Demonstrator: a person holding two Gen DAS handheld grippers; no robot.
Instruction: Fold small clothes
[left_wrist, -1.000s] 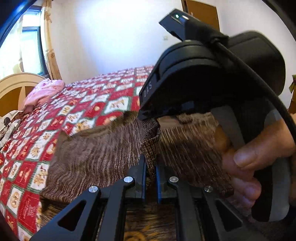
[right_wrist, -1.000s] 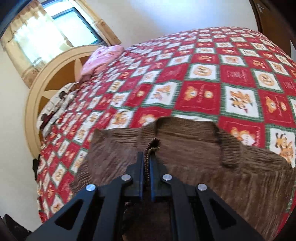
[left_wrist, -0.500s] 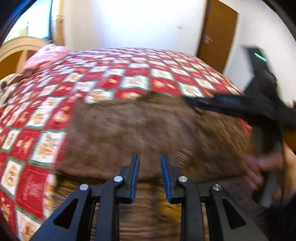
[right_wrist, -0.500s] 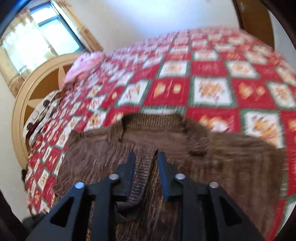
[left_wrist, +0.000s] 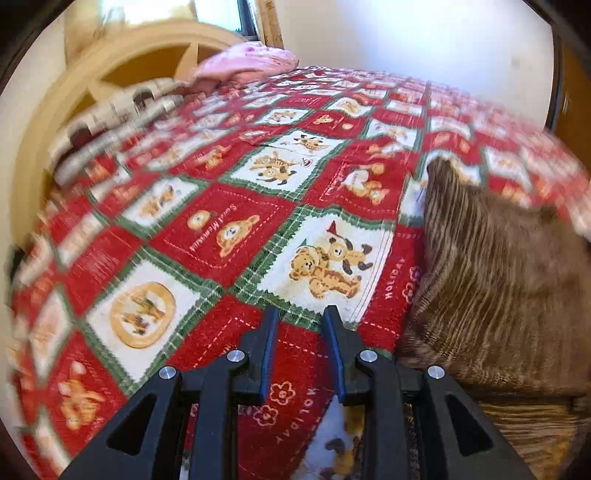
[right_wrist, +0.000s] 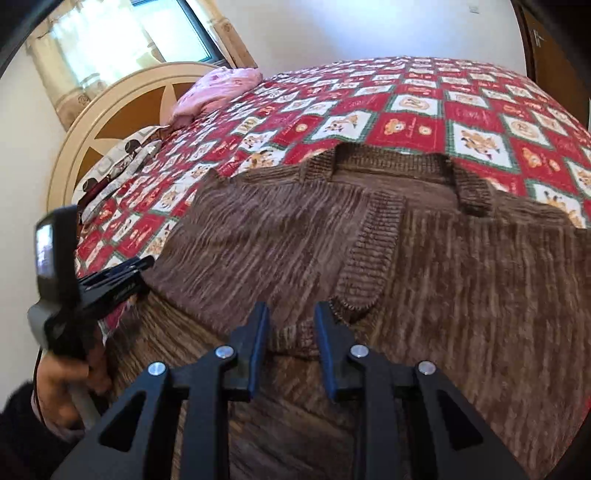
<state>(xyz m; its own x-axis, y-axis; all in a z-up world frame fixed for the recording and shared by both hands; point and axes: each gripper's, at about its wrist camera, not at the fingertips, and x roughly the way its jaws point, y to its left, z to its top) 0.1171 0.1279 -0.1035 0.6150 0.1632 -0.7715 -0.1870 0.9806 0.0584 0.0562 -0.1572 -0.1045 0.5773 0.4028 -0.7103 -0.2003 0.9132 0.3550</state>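
Two handheld grippers are working over a brown knit sweater (right_wrist: 369, 236) lying on the patchwork bedspread (left_wrist: 229, 229). The right gripper (right_wrist: 290, 332) is hanging directly above the sweater's front, jaws spread and empty. The left gripper (left_wrist: 300, 343), also spread and empty, is hovering just off the sweater's left edge, the knit lying to its right. Ribbed and striped, the sweater is stretching away toward its collar, one side apparently folded inward. Beyond the sweater, a pink pillow (right_wrist: 218, 88) is resting against the headboard (right_wrist: 110, 125).
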